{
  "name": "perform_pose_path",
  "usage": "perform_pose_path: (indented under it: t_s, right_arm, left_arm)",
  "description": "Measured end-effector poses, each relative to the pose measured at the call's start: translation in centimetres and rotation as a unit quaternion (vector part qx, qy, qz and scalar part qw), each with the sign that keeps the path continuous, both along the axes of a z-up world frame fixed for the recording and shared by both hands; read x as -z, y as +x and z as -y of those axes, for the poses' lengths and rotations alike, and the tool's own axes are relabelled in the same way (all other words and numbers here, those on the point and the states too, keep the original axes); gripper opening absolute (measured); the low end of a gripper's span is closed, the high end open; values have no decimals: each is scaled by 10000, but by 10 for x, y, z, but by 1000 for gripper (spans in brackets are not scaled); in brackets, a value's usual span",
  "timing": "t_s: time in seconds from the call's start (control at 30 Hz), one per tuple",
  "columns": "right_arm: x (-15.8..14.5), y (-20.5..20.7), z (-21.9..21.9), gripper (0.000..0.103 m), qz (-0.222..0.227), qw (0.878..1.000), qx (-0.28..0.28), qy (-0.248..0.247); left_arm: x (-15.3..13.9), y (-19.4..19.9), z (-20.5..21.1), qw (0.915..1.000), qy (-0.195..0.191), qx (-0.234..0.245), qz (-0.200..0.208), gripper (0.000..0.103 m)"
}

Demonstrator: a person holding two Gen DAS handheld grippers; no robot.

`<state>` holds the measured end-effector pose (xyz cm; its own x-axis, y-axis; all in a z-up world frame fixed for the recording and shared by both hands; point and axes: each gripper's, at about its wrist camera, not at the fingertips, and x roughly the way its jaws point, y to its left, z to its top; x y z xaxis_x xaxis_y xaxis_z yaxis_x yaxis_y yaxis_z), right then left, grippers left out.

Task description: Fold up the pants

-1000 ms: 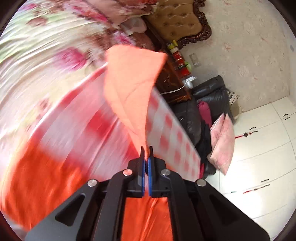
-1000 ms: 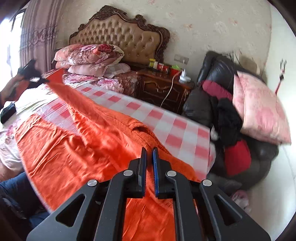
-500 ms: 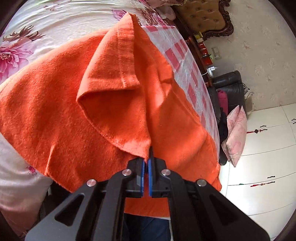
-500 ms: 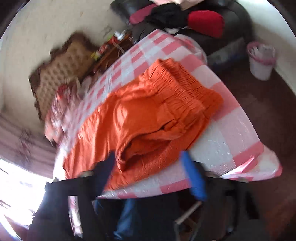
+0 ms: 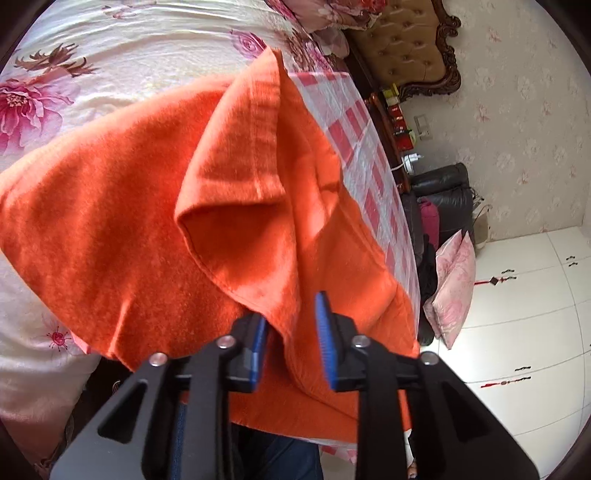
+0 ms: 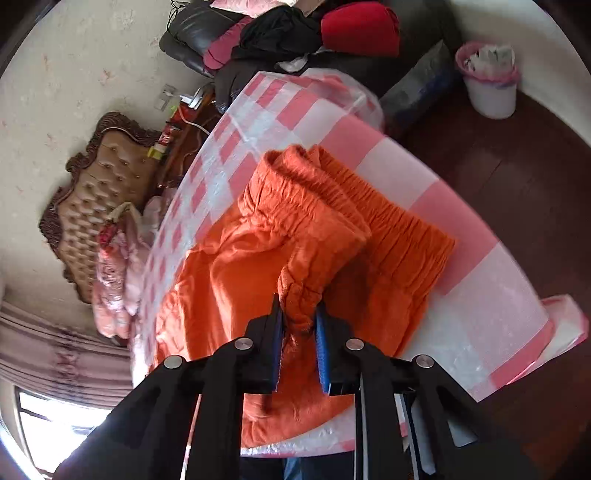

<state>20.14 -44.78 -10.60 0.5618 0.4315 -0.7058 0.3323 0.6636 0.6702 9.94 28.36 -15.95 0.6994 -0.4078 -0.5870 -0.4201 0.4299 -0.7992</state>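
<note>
Orange pants [image 5: 140, 229] lie folded lengthwise on a pink-and-white checked cloth [image 5: 354, 133] over the bed. In the left wrist view a hemmed leg end [image 5: 243, 155] lies doubled over the rest. My left gripper [image 5: 290, 328] is open, with the folded corner of the leg lying loose between its blue pads. In the right wrist view the elastic waistband [image 6: 369, 206] lies at the bed's edge. My right gripper [image 6: 298, 325] is partly open around a bunched piece of waistband fabric [image 6: 299, 295]; the pads stand apart from each other.
A floral bedsheet [image 5: 110, 55] lies beyond the pants, with a tufted headboard [image 6: 92, 192] and pillows [image 6: 114, 258]. A dark sofa piled with clothes [image 6: 280, 33], a white bin [image 6: 487, 81] on the dark floor and white wardrobes [image 5: 528, 314] surround the bed.
My left gripper was shut on the leg fabric and has opened, leaving the leg end on the pants. My right gripper, wide open half a second ago, has narrowed around the waistband.
</note>
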Motion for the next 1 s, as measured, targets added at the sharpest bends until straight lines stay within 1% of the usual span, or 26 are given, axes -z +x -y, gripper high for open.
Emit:
perform_pose_path:
  t_s: [0.07, 0.1, 0.13, 0.17, 0.2, 0.27, 0.3, 0.33, 0.37, 0.4, 0.43, 0.47, 0.5, 0.53, 0.57, 0.6, 0.63, 0.67, 0.73, 0.77, 0.83, 0.87, 0.9, 0.93, 0.97, 1.0]
  right_arm:
    - [-11, 0, 4, 14, 108, 9995, 102, -292]
    - [-16, 0, 8, 13, 175, 9993, 158, -290]
    - [-19, 0, 11, 13, 221, 9992, 204, -278]
    - [-22, -3, 13, 13, 261, 9989, 239, -309]
    - [-27, -2, 14, 13, 292, 9984, 246, -407]
    - [-31, -2, 15, 13, 316, 9976, 233, -577]
    - [-34, -3, 14, 13, 335, 9971, 210, -648]
    - [-36, -2, 13, 13, 356, 9966, 180, -719]
    - [-37, -2, 11, 13, 373, 9964, 155, -750]
    - [-37, -1, 10, 13, 381, 9963, 130, -765]
    - [-38, -2, 9, 13, 377, 9960, 80, -811]
    - [-38, -2, 8, 13, 368, 9958, 56, -839]
    - [-38, -1, 6, 13, 358, 9955, 29, -876]
    - [-39, -1, 5, 13, 360, 9951, 8, -922]
    - [-39, -2, 3, 13, 360, 9949, 0, -944]
    - [-39, -2, 3, 13, 354, 9948, -3, -960]
    - [-40, -2, 2, 13, 334, 9948, -2, -960]
    - [-41, -1, 2, 13, 317, 9949, -2, -959]
    - [-44, 3, 2, 13, 274, 9954, -3, -921]
    - [-47, 7, 3, 13, 278, 9964, -8, -807]
    - [-51, 18, 5, 13, 231, 9982, 4, -555]
    - [-54, 28, 6, 12, 175, 9990, 22, -412]
    - [-60, 42, 8, 12, 145, 9996, 25, -223]
    - [-66, 51, 8, 12, 190, 9997, 5, -145]
    - [-75, 61, 9, 12, 316, 9995, 0, -102]
    - [-83, 67, 12, 12, 452, 9989, 54, -75]
  left_arm:
    - [-5, 0, -6, 9998, 155, -89, -28, 35]
    - [-9, 0, -8, 9992, 360, -108, -96, 35]
    - [-16, 1, -9, 9974, 684, -137, -195, 35]
    - [-26, 1, -8, 9917, 1248, -135, -281, 37]
    - [-34, 1, -6, 9851, 1686, -87, -325, 40]
    - [-46, 4, -1, 9698, 2402, 84, -415, 41]
    - [-51, 8, 6, 9566, 2867, 261, -453, 41]
    - [-55, 15, 14, 9399, 3351, 457, -481, 41]
    - [-57, 22, 21, 9251, 3711, 602, -533, 42]
    - [-57, 29, 30, 9059, 4120, 799, -578, 43]
    - [-55, 36, 36, 8930, 4354, 972, -593, 45]
    - [-52, 43, 40, 8827, 4518, 1125, -638, 47]
    - [-47, 51, 45, 8672, 4746, 1301, -758, 47]
    - [-41, 58, 48, 8551, 4904, 1467, -824, 47]
    - [-36, 64, 51, 8431, 5051, 1623, -875, 49]
    - [-36, 69, 48, 8349, 5186, 1610, -896, 45]
    - [-37, 74, 42, 8396, 5099, 1567, -1029, 36]
    - [-41, 78, 33, 8522, 4878, 1526, -1118, 5]
    - [-50, 84, 15, 8757, 4480, 1395, -1140, 7]
    - [-55, 89, 6, 8857, 4282, 1367, -1159, 6]
    - [-75, 111, -18, 9123, 3733, 1232, -1145, 6]
    - [-88, 122, -28, 9234, 3492, 1174, -1081, 6]
    - [-109, 136, -39, 9357, 3242, 1061, -904, 6]
    - [-128, 144, -49, 9436, 3099, 915, -722, 6]
    - [-146, 147, -56, 9476, 3044, 759, -599, 6]
    - [-171, 142, -63, 9511, 3016, 560, -363, 6]
